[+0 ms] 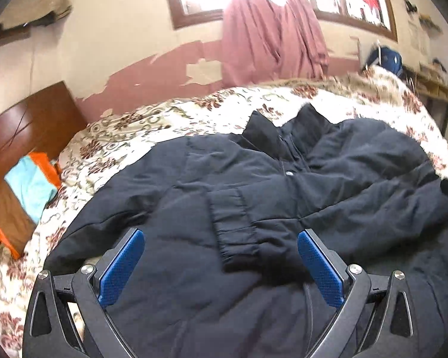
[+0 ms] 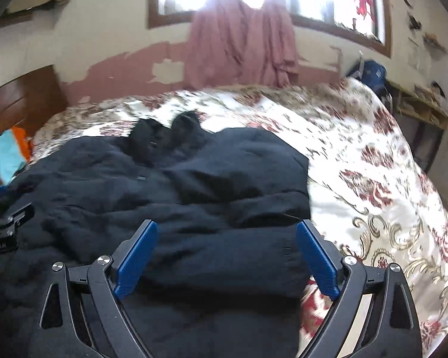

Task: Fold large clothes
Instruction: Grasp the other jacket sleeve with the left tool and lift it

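Note:
A large black padded jacket (image 1: 254,179) lies front up on the floral bedspread (image 1: 140,125), collar toward the wall. One sleeve is folded across its chest, and the ribbed cuff (image 1: 233,226) lies in the middle. My left gripper (image 1: 221,234) hovers open over that cuff, its blue pads (image 1: 122,265) wide apart with nothing pinched. In the right wrist view the jacket (image 2: 194,185) fills the left and centre. My right gripper (image 2: 227,223) stands open above the jacket's right side, also gripping nothing. The left gripper's black body (image 2: 9,217) shows at that view's left edge.
A wooden headboard (image 1: 30,119) with orange and turquoise cloth (image 1: 30,188) stands at the left. Beyond the bed a pink curtain (image 1: 268,35) hangs under the bright window. A blue bag (image 2: 370,71) and wooden shelves (image 2: 421,110) sit at the far right. Bare bedspread (image 2: 373,194) lies right of the jacket.

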`<state>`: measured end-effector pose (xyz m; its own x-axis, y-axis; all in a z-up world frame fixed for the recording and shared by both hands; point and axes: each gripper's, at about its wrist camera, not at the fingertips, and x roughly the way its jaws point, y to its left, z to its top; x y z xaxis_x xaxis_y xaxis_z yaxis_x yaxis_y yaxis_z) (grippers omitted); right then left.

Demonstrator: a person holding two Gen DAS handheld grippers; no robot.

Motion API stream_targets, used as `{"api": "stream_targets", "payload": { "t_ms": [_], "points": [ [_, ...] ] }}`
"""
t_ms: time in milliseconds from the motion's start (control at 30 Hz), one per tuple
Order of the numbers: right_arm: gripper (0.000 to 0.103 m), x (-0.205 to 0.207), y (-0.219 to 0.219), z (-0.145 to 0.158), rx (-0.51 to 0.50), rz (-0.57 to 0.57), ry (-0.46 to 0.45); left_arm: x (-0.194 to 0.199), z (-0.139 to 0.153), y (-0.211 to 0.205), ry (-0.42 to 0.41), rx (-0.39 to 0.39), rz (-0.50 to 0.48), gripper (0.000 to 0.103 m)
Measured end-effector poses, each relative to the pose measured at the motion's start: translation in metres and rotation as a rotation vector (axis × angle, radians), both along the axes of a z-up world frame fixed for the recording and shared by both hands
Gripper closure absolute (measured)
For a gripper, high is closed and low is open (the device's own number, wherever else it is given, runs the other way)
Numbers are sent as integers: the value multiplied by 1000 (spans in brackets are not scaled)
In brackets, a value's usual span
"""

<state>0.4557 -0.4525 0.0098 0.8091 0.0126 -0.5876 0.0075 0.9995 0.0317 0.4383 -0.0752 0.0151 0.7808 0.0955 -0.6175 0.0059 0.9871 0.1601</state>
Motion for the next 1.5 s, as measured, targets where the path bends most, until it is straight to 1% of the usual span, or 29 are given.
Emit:
{"api": "stream_targets", "payload": {
  "t_ms": [133, 300, 400, 433, 467, 600, 700, 800, 867, 1000, 1167, 1233, 1267, 1367, 1400, 1433, 1467, 1500],
  "points": [
    [7, -17, 43, 16, -12, 94, -8, -19, 9, 35, 1, -67, 33, 0],
    [3, -31, 101, 24, 33, 220, -5, -39, 11, 94, 4, -153, 104, 0],
    [2, -39, 138, 25, 73, 309, -2, -57, 8, 138, 6, -225, 167, 0],
    [2, -42, 149, 24, 83, 336, -3, -61, 6, 146, 8, -236, 179, 0],
    [2, -46, 161, 24, 92, 363, -1, -67, 4, 163, 15, -246, 211, 0],
    [2, -57, 204, 17, 118, 437, 9, -84, -9, 206, 24, -218, 279, 0],
    [2, -64, 230, 8, 129, 470, 22, -97, -19, 236, 26, -190, 325, 0],
    [2, -70, 259, -6, 117, 500, 48, -103, -29, 259, 46, -170, 363, 0],
    [2, -70, 271, -15, 100, 514, 70, -105, -41, 276, 69, -172, 386, 0],
    [2, -61, 287, -28, 50, 521, 95, -109, -60, 294, 102, -172, 417, 0],
    [2, -49, 289, -34, 17, 495, 102, -106, -90, 310, 144, -224, 456, 0],
    [2, -43, 287, -36, -5, 468, 95, -103, -101, 315, 158, -242, 470, 0],
    [2, -40, 286, -37, -15, 454, 89, -101, -107, 318, 168, -261, 476, 0],
    [2, -23, 282, -35, -41, 402, 69, -96, -121, 326, 193, -367, 477, 0],
    [2, -18, 282, -34, -47, 390, 65, -96, -125, 331, 193, -432, 476, 0],
    [2, -8, 281, -32, -58, 360, 56, -95, -127, 334, 188, -476, 476, 0],
    [2, 0, 281, -29, -63, 340, 47, -96, -130, 341, 164, -586, 463, 0],
    [2, 11, 280, -26, -63, 320, 32, -96, -132, 346, 134, -677, 443, 0]
  ]
}}
